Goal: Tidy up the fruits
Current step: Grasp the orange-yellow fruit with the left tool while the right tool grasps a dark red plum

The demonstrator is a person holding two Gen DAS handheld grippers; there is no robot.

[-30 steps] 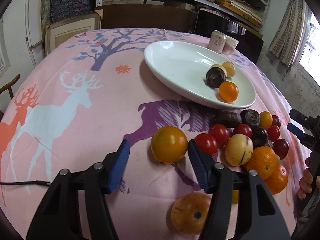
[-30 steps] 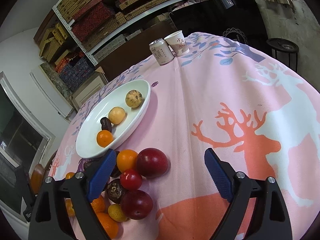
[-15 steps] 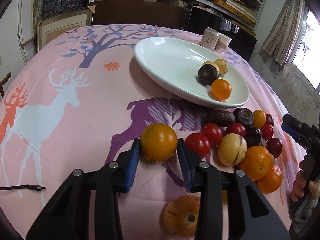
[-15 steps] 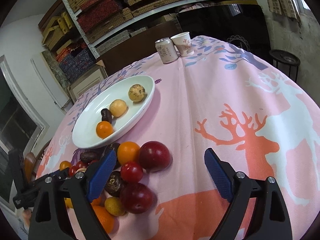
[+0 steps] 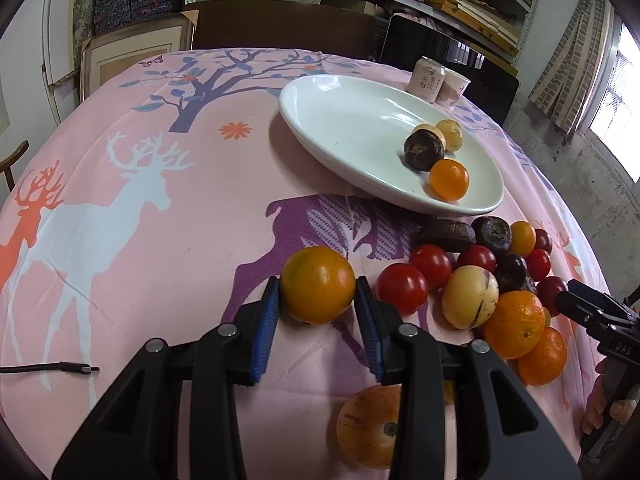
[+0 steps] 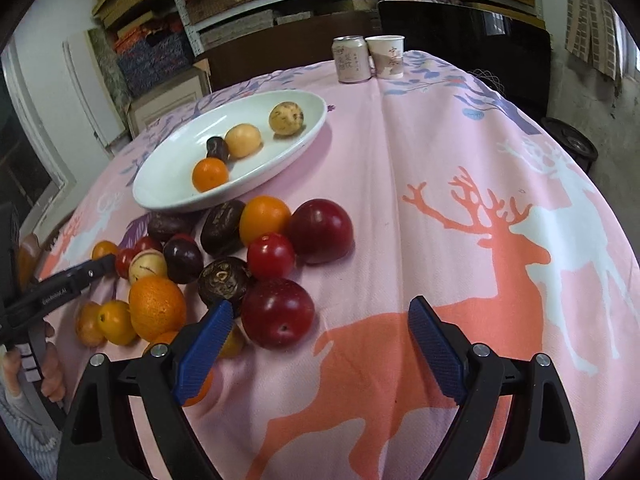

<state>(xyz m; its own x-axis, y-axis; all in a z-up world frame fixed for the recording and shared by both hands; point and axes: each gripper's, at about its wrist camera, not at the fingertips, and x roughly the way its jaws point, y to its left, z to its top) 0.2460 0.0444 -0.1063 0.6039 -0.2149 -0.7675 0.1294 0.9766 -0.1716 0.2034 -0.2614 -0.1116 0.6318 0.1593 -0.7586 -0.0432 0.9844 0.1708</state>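
1. Left wrist view: the left gripper [image 5: 317, 312] has its jaws clenched on a yellow-orange fruit [image 5: 318, 284] that sits on the pink cloth of the bench [image 5: 160, 240], just left of the loose fruit pile [image 5: 480, 276].
2. The blue pads meet the fruit at its widest part, so I judge the grip sound; lift straight up before swinging toward the white plate [image 5: 360, 128], clearing its near rim.
3. Set it in the bare left half of the plate, away from the small orange [image 5: 449, 179].
4. Right wrist view: the right gripper [image 6: 320, 340] is released, jaws wide and empty, with a dark red plum [image 6: 277, 313] just beside its left pad. Keep it clear of the left arm's path.
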